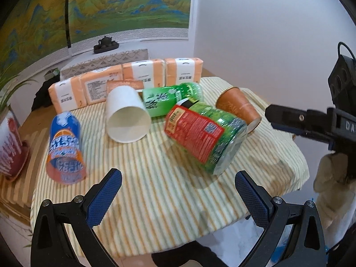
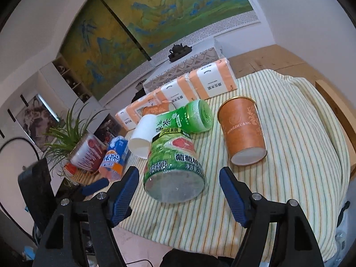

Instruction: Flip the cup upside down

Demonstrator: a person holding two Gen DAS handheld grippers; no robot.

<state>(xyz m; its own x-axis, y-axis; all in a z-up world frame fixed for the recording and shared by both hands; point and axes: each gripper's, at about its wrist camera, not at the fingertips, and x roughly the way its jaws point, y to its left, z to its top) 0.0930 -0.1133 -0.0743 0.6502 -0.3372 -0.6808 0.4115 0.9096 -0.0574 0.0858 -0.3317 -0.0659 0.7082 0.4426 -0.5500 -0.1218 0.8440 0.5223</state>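
Both grippers stand with jaws spread wide and hold nothing: the left gripper point(image 1: 178, 197) and the right gripper point(image 2: 179, 192) hover over the near edge of the striped tablecloth point(image 1: 155, 189). Cups counted: one white paper cup point(image 1: 126, 118) on its side, mouth toward the camera; one orange paper cup point(image 2: 241, 131) tilted at the right; a second orange cup point(image 2: 156, 109) lying behind. Two green tea bottles lie crossed between them, the nearer point(image 1: 205, 133) against the farther point(image 1: 171, 99). One blue-and-orange bottle point(image 1: 65, 146) lies left. Four tissue packs point(image 1: 124, 80) line the far edge.
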